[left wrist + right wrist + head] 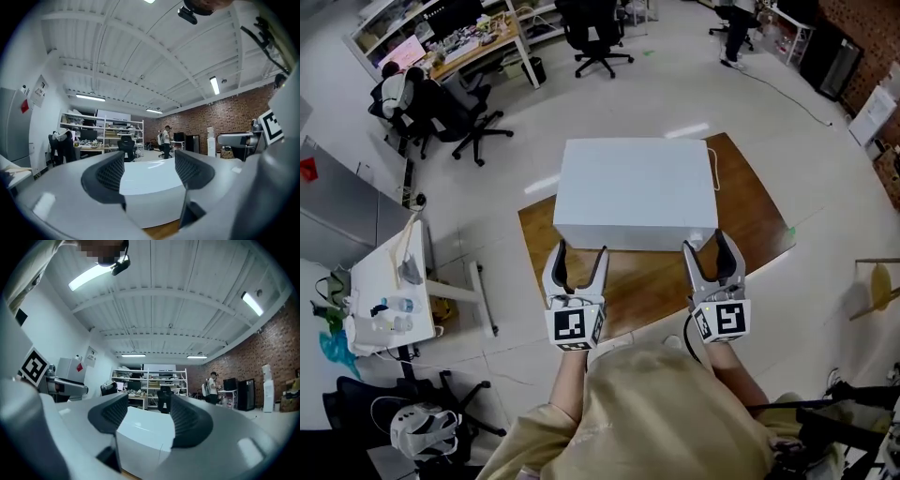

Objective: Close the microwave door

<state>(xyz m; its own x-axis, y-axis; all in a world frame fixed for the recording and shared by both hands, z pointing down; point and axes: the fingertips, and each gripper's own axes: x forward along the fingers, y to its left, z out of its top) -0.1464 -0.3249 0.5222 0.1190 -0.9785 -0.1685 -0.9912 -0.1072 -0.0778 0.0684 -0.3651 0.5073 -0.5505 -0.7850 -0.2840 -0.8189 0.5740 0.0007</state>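
The white microwave (636,192) stands on a wooden table (759,202), seen from above in the head view; its front side faces me and its door looks flush with the box. My left gripper (578,258) is held in the air just before the front left corner, jaws open, nothing between them. My right gripper (715,246) hovers at the front right corner, also open and empty. In the left gripper view the microwave's top (150,178) shows between the pads (110,174). The right gripper view shows the microwave (143,437) low between the fingers (187,420).
Office chairs (450,112) and a desk with shelves (478,42) stand at the far left. A small white table (389,291) with bottles sits to my left. A person (166,140) stands far off by the brick wall. A black cabinet (832,61) is at the far right.
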